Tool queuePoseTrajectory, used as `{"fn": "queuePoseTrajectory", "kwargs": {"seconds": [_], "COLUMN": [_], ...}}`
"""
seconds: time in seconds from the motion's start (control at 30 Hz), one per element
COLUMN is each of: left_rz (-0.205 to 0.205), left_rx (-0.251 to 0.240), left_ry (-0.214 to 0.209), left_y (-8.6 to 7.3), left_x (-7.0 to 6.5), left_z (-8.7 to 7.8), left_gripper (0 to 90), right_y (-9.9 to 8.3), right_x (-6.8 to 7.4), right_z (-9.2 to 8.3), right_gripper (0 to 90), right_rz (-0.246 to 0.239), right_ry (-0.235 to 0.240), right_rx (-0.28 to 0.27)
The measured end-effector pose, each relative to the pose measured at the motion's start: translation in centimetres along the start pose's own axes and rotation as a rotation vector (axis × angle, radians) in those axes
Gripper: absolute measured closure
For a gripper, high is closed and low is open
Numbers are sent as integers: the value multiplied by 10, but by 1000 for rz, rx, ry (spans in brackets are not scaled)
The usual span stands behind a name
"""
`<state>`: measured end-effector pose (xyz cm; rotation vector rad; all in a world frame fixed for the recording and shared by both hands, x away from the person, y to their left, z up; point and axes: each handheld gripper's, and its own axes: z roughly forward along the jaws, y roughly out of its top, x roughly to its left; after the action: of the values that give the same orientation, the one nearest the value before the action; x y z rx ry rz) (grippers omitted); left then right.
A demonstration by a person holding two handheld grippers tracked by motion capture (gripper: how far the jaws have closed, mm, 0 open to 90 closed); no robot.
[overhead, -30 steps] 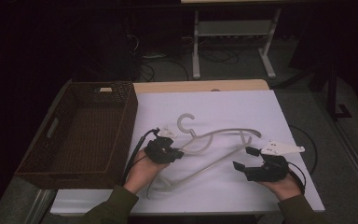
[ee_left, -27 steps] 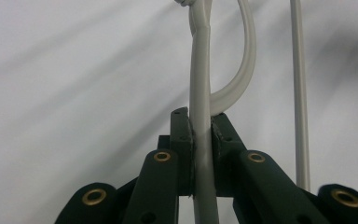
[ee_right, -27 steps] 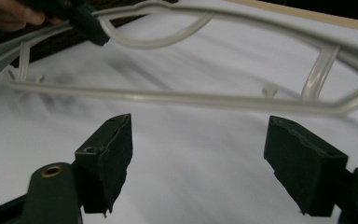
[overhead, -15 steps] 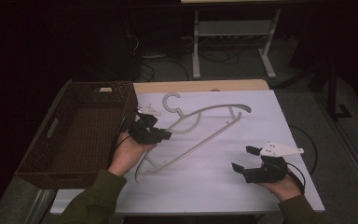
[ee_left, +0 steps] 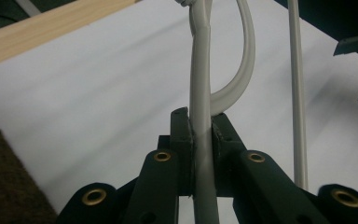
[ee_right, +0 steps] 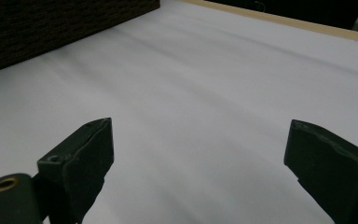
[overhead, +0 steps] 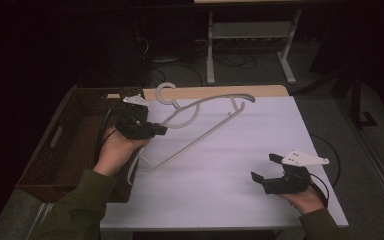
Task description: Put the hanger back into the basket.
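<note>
- Tongs first: your left tongs [overhead: 156,129] are clamped on the grey hanger [overhead: 200,120], jaws pinched tight on one arm of it, as the left gripper view [ee_left: 200,135] shows plainly; your right tongs [overhead: 267,167] stand wide apart with nothing between them, low near the front right corner of the surface [overhead: 240,200].
- Surface: white sheet over a wooden top, bare but for the hanger and your two hands.
- Basket [overhead: 45,165]: the dark woven basket sits along the left edge of the surface, and your left hand [overhead: 114,150] is right beside its near wall.
- Hanger: it is lifted and tilted, hook [overhead: 166,92] toward the back edge, lower bar slanting down toward the left edge close to the basket; its low end seems to touch or nearly touch the surface, though you cannot tell for sure.
- Step in hand, as I judge it: you are carrying the hanger across toward the basket.
- Next move: swing it over the rim, keep the long arm clear of the wall, lower it inside, then part the left tongs. The right tongs can wait where they are.
</note>
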<state>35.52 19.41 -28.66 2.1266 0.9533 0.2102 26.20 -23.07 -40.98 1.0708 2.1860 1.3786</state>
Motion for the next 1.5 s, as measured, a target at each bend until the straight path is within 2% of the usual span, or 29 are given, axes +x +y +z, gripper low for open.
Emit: {"fn": "queuePoseTrajectory", "kwargs": {"seconds": [0.47,0.5,0.6,0.8,0.83,0.87,0.9,1.0,1.03,1.23,1.5], "left_rz": [-21,-28,-28,-45,-55,-55,-65,-71,-77,-103,-139], "left_rx": [-32,-38,-35,-37,-38,-38,-41,-43,-40,-50,-36], "left_ry": [44,57,70,108,124,124,133,147,163,192,241], "left_y": [0,-1,-3,-15,-19,-19,-24,-29,-34,-46,-65], "left_x": [30,36,42,61,68,68,75,81,88,104,124], "left_z": [-40,-47,-54,-74,-80,-80,-87,-92,-97,-111,-130], "left_gripper": [823,823,823,823,823,823,823,823,823,823,823], "right_y": [-1,-1,-2,-3,-3,-3,-3,-3,-3,-4,-5], "right_x": [-1,-1,-1,-3,-3,-3,-3,-3,-2,-2,-2], "right_z": [1,1,2,0,0,0,0,1,2,3,4], "right_gripper": [80,80,81,81,81,81,81,81,81,81,81], "right_rz": [6,8,16,17,25,25,25,20,20,22,22], "right_ry": [-12,-11,-14,-29,-30,-30,-30,-30,-29,-28,-28], "right_rx": [1,-1,2,-12,-10,-10,-11,-12,-7,0,2]}}
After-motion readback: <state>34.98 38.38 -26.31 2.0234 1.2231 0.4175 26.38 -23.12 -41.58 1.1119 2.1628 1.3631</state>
